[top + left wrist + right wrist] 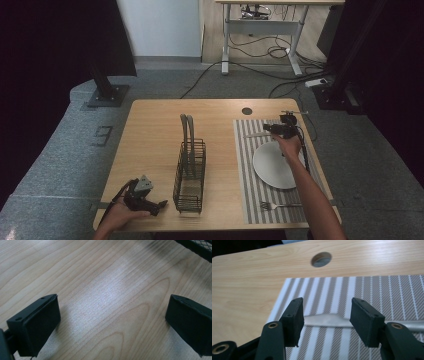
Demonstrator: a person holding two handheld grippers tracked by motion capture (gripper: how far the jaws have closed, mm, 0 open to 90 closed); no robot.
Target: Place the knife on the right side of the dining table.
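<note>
knife [329, 321]: both ends hidden behind the black jaws | basket [197, 247]: cut off at the top corner

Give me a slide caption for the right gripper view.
Open right gripper straddling a knife lying on the striped placemat.

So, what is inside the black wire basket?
Inside the wire basket, two grey utensil handles stand upright, rising above its rim. Their lower ends sit behind the mesh, so I cannot tell which utensils they are.
</note>
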